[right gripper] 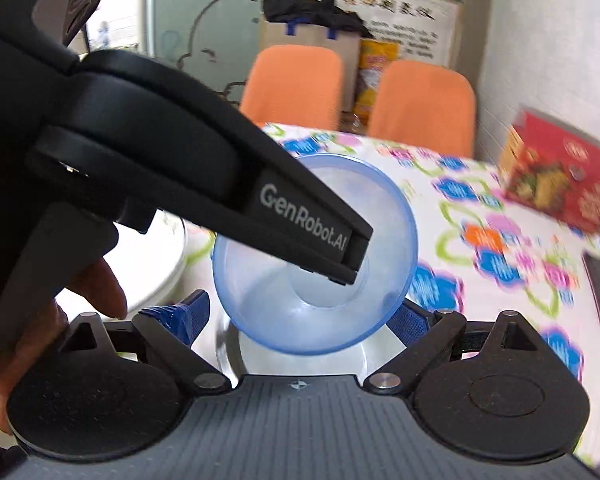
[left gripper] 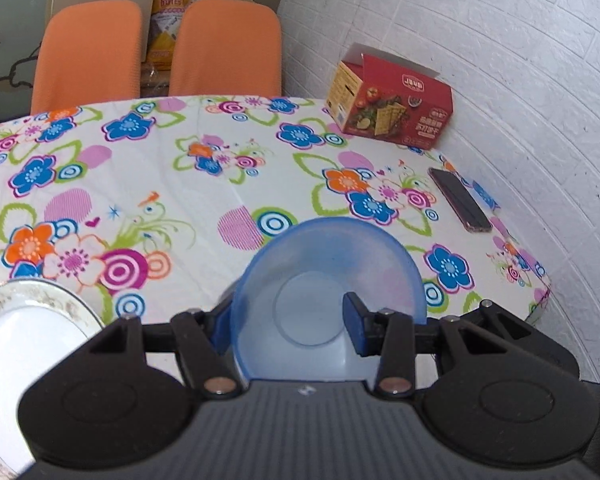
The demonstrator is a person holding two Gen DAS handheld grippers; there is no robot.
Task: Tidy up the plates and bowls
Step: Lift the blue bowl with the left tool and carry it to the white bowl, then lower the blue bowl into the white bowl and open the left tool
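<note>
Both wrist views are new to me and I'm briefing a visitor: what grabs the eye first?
The translucent blue bowl, tilted and gripped at its rim by the left tool, dominates the centre. Under it spreads the loud flowered tablecloth, with a red food box at the far right corner. A white plate sits at left.

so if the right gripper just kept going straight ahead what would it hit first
Most likely the blue bowl held by the left gripper: it sits right ahead of the open right gripper. Depth is unclear in this blurred view.
</note>
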